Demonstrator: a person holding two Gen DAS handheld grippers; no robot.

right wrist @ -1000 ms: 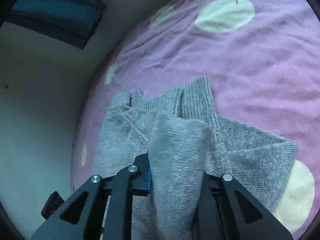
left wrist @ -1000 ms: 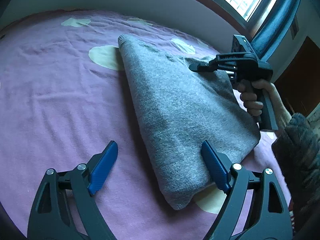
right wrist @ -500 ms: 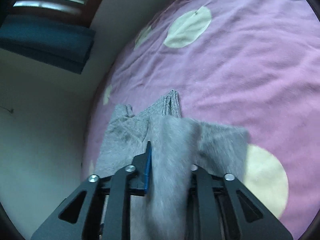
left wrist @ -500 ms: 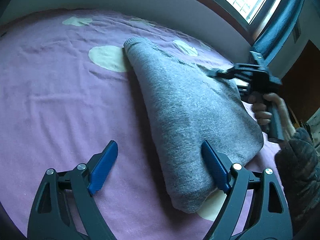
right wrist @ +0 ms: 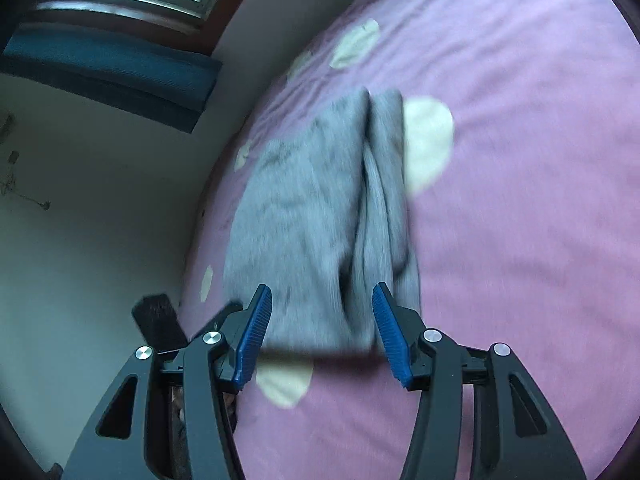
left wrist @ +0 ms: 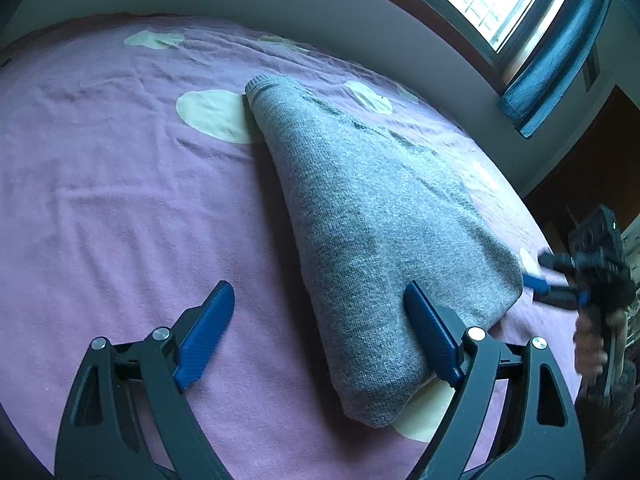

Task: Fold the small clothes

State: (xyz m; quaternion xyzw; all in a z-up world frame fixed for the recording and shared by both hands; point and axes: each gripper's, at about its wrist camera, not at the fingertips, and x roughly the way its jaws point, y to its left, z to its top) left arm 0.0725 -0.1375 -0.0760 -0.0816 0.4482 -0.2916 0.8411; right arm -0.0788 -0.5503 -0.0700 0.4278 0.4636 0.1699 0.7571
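A grey knitted sweater (left wrist: 360,216) lies folded in a long wedge on the purple bedspread (left wrist: 100,200). It also shows in the right wrist view (right wrist: 320,216), blurred. My left gripper (left wrist: 320,332) is open and empty, its right finger touching the sweater's near end. My right gripper (right wrist: 320,332) is open and empty, just off the sweater's near edge. In the left wrist view the right gripper (left wrist: 538,286) sits at the sweater's right corner, held by a hand.
The bedspread has cream dots (left wrist: 212,114). A wall (left wrist: 280,12) runs along the bed's far side, with a window (left wrist: 500,4) and blue curtain (left wrist: 560,52) above. A dark wooden door (left wrist: 592,168) stands at right.
My right gripper carried the held sweater flap across, opened and let it go, then pulled back off the edge. The sweater now lies folded narrower. My left gripper stayed open.
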